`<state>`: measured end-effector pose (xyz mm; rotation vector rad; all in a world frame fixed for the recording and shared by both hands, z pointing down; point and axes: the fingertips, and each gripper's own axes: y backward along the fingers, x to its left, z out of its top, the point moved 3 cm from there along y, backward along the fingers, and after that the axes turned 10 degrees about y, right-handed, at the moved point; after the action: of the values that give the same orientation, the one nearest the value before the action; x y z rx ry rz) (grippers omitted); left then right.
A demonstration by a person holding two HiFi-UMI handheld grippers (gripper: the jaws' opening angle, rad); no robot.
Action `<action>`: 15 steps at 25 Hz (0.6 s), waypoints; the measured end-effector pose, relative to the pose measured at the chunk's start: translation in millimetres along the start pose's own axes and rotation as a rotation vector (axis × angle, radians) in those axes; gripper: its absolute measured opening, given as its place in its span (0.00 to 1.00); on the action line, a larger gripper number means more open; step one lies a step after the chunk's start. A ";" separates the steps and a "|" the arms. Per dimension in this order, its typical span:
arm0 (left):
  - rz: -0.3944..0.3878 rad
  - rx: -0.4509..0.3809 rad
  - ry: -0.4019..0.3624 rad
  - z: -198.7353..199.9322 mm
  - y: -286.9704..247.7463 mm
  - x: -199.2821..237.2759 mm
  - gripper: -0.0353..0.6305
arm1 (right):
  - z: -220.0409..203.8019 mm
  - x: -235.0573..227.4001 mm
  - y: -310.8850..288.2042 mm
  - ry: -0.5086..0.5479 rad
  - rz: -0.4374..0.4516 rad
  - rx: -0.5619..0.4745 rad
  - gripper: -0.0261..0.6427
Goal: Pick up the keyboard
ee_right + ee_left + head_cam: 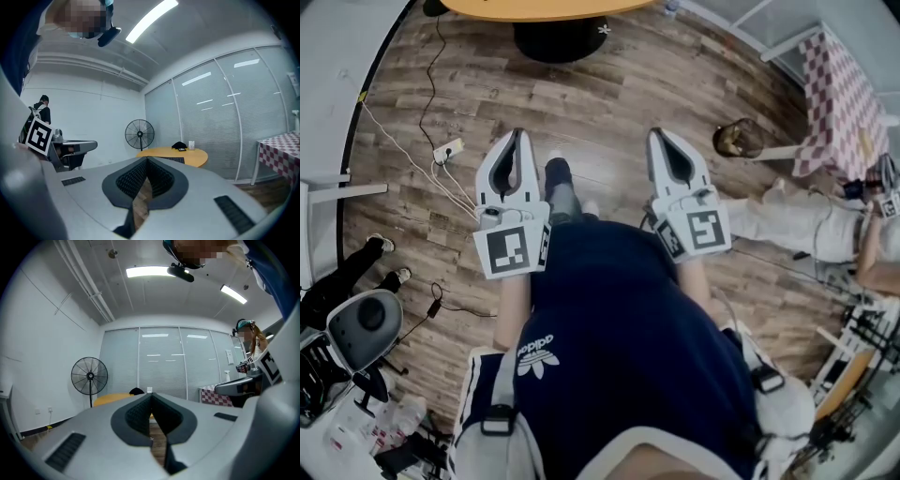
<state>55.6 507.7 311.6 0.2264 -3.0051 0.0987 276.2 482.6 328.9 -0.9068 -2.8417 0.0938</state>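
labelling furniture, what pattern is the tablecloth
Red-and-white checks on the tablecloth, clearest in the head view.

The left tongs, closed and empty, face a standing fan.

**Keyboard: flat on the round surface, partly occluded**

Keyboard shows only in the right gripper view. It's a dark, thin, flat slab, with a fine grid-like texture on top; individual keys are too small to resolve. It lies flat on the round yellow-orange surface, on the side nearer the camera and close to that edge. Its long side runs roughly left-right in frame. Only a narrow strip is visible: the lower and left part is cut off behind the right tool, so its full length and left end can't be told. The visible part sits level, not tilted or propped. It's well apart from the tool, with nothing touching it.
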 end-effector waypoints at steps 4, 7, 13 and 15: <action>-0.014 0.010 0.013 0.9 -38.3 23.1 0.06 | -0.1 -9.1 -38.1 0.002 -0.007 0.023 0.04; -0.033 0.010 0.026 7.7 -73.1 44.0 0.06 | 6.0 -18.3 -76.1 0.003 -0.015 0.023 0.04; -0.081 -0.005 -0.010 34.1 -142.2 92.1 0.06 | 31.3 -49.5 -153.9 0.016 -0.076 -0.008 0.04; -0.086 -0.013 -0.005 40.8 -157.7 107.2 0.06 | 35.8 -54.8 -171.9 0.013 -0.103 -0.013 0.04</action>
<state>-30.3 333.6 294.0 0.3549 -2.9946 0.0698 216.2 310.3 304.9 -0.7589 -2.8736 0.0568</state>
